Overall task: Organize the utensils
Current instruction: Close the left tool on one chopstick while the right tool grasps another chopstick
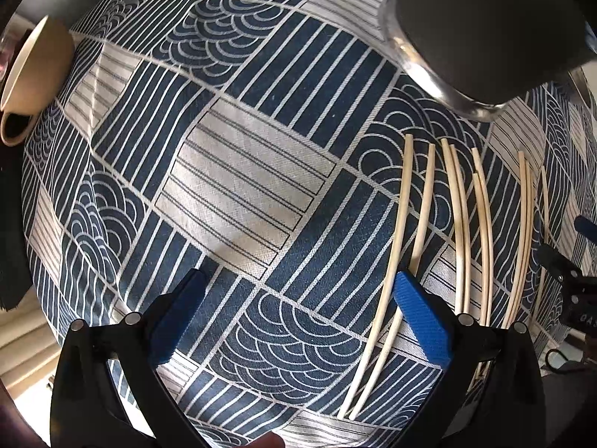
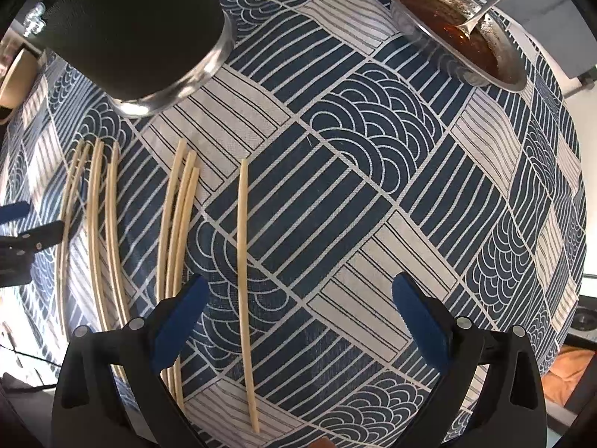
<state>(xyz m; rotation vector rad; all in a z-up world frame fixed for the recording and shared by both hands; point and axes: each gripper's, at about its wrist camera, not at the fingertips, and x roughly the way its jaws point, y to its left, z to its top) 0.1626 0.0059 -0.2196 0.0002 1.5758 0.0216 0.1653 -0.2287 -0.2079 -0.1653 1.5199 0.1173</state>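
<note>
Left gripper point(image 1: 298, 302): jaws wide, holding nothing, above the patterned tablecloth point(image 1: 238, 186); its right finger crosses over the nearest chopsticks point(image 1: 395, 246).

Right gripper point(image 2: 298, 298): jaws wide, empty; a single chopstick point(image 2: 244, 280) lies between its fingers.

Other chopsticks point(image 2: 175, 224) lie in rows left of it.

Black container point(image 2: 127, 26): top cut off.

Metal sauce dish point(image 2: 466, 74), spoon point(image 2: 485, 7) inside.
</note>
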